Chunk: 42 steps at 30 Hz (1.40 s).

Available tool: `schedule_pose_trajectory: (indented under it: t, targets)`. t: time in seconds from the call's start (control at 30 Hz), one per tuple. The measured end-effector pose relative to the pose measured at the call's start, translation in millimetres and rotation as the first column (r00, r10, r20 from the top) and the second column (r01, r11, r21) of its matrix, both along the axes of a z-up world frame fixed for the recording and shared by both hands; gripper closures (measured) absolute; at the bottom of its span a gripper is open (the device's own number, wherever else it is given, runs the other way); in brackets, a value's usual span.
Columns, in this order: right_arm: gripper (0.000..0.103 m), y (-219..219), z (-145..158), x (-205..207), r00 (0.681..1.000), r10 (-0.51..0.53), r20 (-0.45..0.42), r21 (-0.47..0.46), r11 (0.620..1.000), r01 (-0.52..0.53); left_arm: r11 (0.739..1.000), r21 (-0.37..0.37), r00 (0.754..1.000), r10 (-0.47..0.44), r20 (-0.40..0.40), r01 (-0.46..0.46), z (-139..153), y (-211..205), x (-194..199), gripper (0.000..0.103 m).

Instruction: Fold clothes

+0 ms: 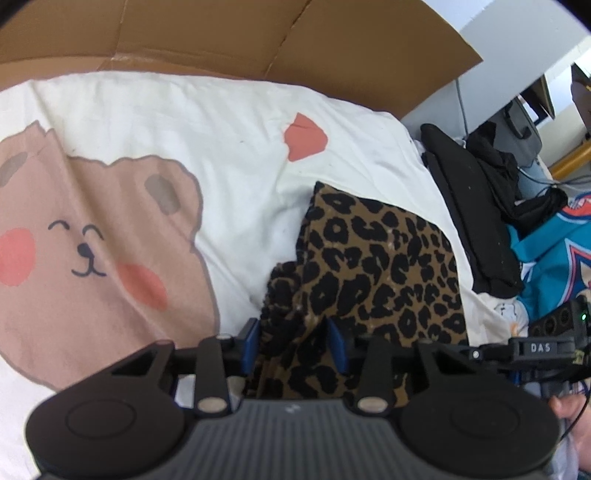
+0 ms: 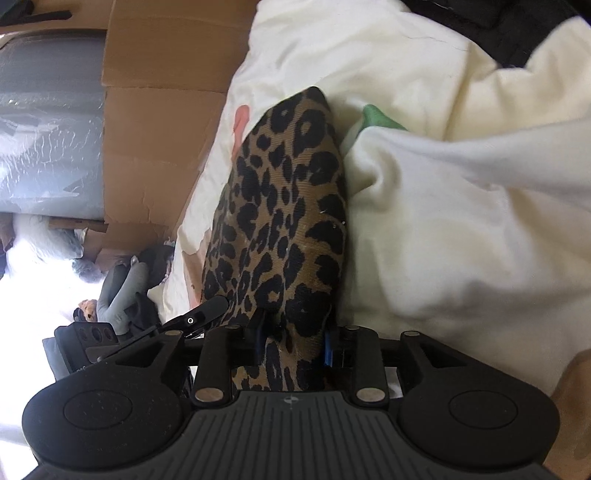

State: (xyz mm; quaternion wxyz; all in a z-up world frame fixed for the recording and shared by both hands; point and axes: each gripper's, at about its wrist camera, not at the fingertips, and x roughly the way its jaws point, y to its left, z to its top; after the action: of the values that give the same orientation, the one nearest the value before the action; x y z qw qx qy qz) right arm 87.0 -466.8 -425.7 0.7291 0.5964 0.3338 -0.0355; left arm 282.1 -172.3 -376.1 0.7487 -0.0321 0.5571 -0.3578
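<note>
A white bedsheet [image 1: 229, 122] printed with a big brown bear face is covering nearly the whole surface, lying slightly creased and taking up the left and middle of the left wrist view; that stretch is bare of clothes, giving wide room to move toward the left. Along its far edge a sheet of brown cardboard [image 1: 207, 33] is standing up like a wall, closing off that side. At the right edge of the sheet a pile of black clothes [image 1: 476, 206] is lying against a teal jersey [image 1: 546, 258], so the right side is crowded. The leopard-print garment [image 1: 373, 266] is lying on the sheet right of the bear, partly folded, its far corner pointing toward the cardboard and its near end running up into both tools. The left tool [image 1: 295, 343] is sitting with its blue fingers [image 1: 337, 343] apart on either side of a bunched fold of the leopard cloth, and whether they are pressing it I cannot tell. In the right wrist view the right tool [image 2: 295, 343] is clamped on the near edge of the same garment, with cream bedding [image 2: 461, 221] bulging close on its right and the other tool's tip just beside it on the left.
</note>
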Motion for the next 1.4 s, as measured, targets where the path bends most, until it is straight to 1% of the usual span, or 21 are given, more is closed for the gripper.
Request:
schedule_pose_trajectory:
  t: [0.1, 0.2, 0.4, 0.57, 0.73, 0.8, 0.87, 0.93, 1.03, 1.13, 1.23, 1.33, 1.4]
  targets:
    - [0.098, -1, 6, -2, 1.000, 0.014, 0.011, -0.029, 1.000, -0.013, 1.000, -0.005, 1.000, 0.007, -0.001, -0.007, 0, 0, -1, 0.063]
    - [0.099, -2, 15, -4, 1.000, 0.027, 0.008, -0.059, 0.998, -0.027, 1.000, 0.000, 1.000, -0.006, 0.007, 0.006, 2, -5, -3, 0.064]
    - [0.099, -12, 30, -10, 1.000, 0.012, -0.021, -0.111, 0.994, -0.014, 1.000, -0.012, 1.000, -0.010, -0.013, 0.010, 2, -18, -11, 0.067]
    - [0.099, -29, 33, -21, 0.999, -0.005, -0.050, -0.129, 0.992, -0.002, 0.999, -0.034, 0.999, -0.041, -0.022, 0.040, 4, -30, -16, 0.069]
    - [0.099, -32, 30, -26, 0.998, -0.012, -0.060, -0.134, 0.991, 0.004, 0.998, -0.029, 0.998, -0.059, -0.010, 0.058, 5, -35, -15, 0.068]
    - [0.099, -32, 30, -27, 0.998, -0.014, -0.061, -0.134, 0.991, 0.006, 0.998, -0.031, 0.998, -0.058, -0.008, 0.058, 5, -35, -15, 0.066]
    - [0.099, -32, 29, -27, 0.998, -0.013, -0.062, -0.133, 0.991, 0.005, 0.998, -0.028, 0.998, -0.061, -0.005, 0.061, 4, -35, -13, 0.060]
    - [0.099, -32, 27, -29, 0.998, -0.015, -0.062, -0.128, 0.992, 0.006, 0.998, -0.025, 0.998, -0.054, -0.008, 0.054, 3, -35, -10, 0.057]
    - [0.099, -32, 26, -30, 0.998, -0.018, -0.061, -0.123, 0.992, 0.011, 0.998, -0.037, 0.999, -0.042, -0.032, 0.041, -2, -35, -4, 0.054]
    - [0.099, -31, 25, -30, 0.998, -0.023, -0.061, -0.115, 0.993, 0.016, 0.998, -0.044, 0.998, -0.037, -0.051, 0.035, -7, -38, 1, 0.046]
    - [0.099, -31, 24, -30, 0.998, -0.026, -0.060, -0.113, 0.993, 0.019, 0.998, -0.057, 0.997, -0.034, -0.075, 0.029, -12, -44, 3, 0.041]
    - [0.099, -31, 24, -30, 0.998, -0.028, -0.057, -0.108, 0.994, 0.022, 0.997, -0.070, 0.995, -0.030, -0.091, 0.024, -14, -46, 5, 0.039]
    - [0.099, -30, 23, -30, 0.998, -0.028, -0.055, -0.106, 0.994, 0.022, 0.997, -0.080, 0.994, -0.030, -0.101, 0.022, -15, -45, 7, 0.039]
